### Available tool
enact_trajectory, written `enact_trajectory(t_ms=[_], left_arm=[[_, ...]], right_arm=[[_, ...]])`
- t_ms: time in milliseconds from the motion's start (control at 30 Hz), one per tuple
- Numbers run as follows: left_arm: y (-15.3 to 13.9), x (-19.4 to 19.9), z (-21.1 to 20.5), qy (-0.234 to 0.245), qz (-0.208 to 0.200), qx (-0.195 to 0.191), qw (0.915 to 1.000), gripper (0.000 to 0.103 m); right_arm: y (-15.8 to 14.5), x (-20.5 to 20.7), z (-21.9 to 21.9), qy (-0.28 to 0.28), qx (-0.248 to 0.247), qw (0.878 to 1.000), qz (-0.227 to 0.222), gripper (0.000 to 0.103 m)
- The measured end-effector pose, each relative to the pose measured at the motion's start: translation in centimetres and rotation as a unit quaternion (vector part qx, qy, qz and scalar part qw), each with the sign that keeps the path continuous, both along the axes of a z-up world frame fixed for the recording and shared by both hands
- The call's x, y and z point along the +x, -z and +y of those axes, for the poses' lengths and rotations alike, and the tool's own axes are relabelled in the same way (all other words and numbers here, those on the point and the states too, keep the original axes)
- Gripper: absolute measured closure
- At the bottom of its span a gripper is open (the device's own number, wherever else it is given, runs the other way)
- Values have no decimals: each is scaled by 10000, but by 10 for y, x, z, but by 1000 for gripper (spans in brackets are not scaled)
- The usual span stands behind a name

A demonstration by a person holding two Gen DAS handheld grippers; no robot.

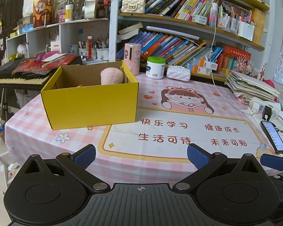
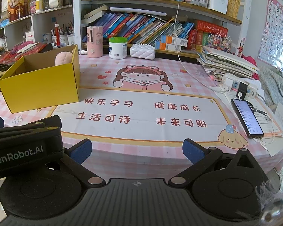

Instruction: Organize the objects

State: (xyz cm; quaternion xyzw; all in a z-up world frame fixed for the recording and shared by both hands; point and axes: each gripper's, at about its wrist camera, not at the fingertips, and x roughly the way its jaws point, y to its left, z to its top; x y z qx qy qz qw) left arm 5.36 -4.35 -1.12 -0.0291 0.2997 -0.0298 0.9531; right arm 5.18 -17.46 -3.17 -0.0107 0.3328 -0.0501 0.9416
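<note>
A yellow cardboard box point(image 1: 90, 105) point(image 2: 41, 90) stands open on the left of the pink checked table mat point(image 1: 179, 131) point(image 2: 141, 113). A pink plush toy point(image 1: 112, 76) point(image 2: 63, 58) sits inside it against the right wall. My left gripper point(image 1: 141, 157) hovers open over the table's near edge, nothing between its blue pads. My right gripper point(image 2: 136, 151) is open too, empty, beside the left one, whose black body point(image 2: 22, 150) shows at the left of the right wrist view. A pink bottle point(image 1: 132, 58) point(image 2: 94, 41), a white jar with a green lid point(image 1: 155, 67) point(image 2: 118, 48) and a white quilted pouch point(image 1: 178, 73) point(image 2: 142, 51) line the table's back edge.
A phone point(image 1: 273, 136) point(image 2: 247, 118) lies on a cable at the right, near a power strip point(image 2: 239, 87) and a stack of papers point(image 1: 252, 88) point(image 2: 226, 62). Bookshelves point(image 1: 179, 43) rise behind the table. A keyboard piled with red items point(image 1: 28, 69) stands left of the box.
</note>
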Motion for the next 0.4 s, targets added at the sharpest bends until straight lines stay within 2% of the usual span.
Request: enact_trajectory(t_ms=[400], left_arm=[[0,4,5,-2,14,-54,10000,0]], right_arm=[[0,2,2,-17,-8,10000,-4,0]])
